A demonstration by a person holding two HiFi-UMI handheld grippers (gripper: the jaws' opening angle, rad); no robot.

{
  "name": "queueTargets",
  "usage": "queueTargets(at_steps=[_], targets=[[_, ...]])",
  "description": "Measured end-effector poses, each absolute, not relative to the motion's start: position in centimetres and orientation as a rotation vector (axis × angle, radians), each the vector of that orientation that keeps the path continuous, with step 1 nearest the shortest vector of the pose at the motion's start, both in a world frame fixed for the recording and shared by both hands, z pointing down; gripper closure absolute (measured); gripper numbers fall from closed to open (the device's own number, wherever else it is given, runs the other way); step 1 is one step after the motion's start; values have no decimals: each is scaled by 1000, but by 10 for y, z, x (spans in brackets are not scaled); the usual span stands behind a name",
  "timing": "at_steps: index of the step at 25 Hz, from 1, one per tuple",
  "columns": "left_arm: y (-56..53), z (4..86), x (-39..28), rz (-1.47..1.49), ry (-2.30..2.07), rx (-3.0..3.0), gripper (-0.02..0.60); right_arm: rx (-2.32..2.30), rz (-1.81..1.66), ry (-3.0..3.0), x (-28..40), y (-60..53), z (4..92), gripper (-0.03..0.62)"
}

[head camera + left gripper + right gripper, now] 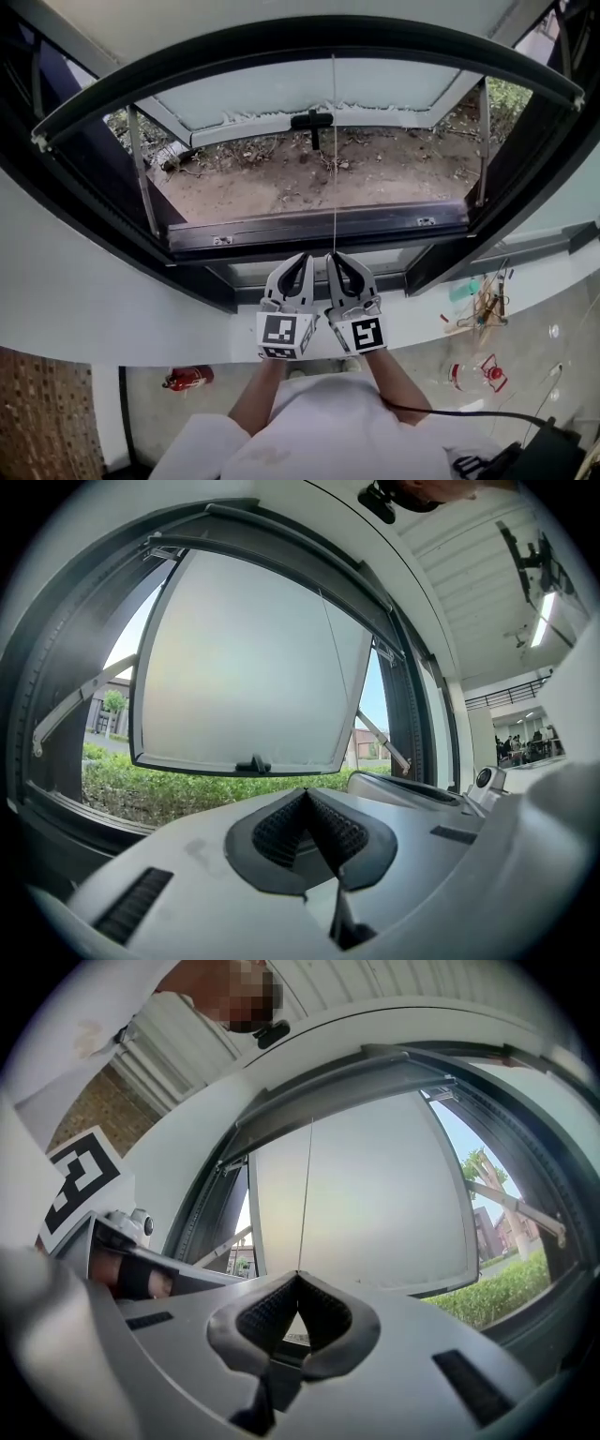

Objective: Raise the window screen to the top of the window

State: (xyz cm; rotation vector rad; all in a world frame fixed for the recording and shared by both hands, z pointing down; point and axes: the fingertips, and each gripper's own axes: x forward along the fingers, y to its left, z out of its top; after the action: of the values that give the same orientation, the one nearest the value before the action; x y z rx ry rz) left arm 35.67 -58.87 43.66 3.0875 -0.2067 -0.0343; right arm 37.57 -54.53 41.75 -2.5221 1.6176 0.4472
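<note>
Pull cord [334, 159] of window screen: thin, light, limp, likely slippery; runs down frame centre to right gripper [337, 260], whose closed jaws pinch it; left gripper [304, 260] pressed together, empty, beside; mesh not discernible, dark rail [319, 230] at lower centre probably its bar; best hauled by cord.

Left claw [304, 259] beside right claw [336, 259], cord [334, 141] seemingly in the right one, window sash [309, 94] beyond
</note>
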Motion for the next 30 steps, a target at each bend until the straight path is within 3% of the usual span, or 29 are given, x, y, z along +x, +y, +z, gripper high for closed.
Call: queueTargets(at_steps=[20,30], targets=[[-579,412,353,-94,-171,3097,578,-2052,271,1645,356,-524,334,592],[-575,397,348,-146,-168,3121,578,-1993,471,1692,339,-515,276,592]])
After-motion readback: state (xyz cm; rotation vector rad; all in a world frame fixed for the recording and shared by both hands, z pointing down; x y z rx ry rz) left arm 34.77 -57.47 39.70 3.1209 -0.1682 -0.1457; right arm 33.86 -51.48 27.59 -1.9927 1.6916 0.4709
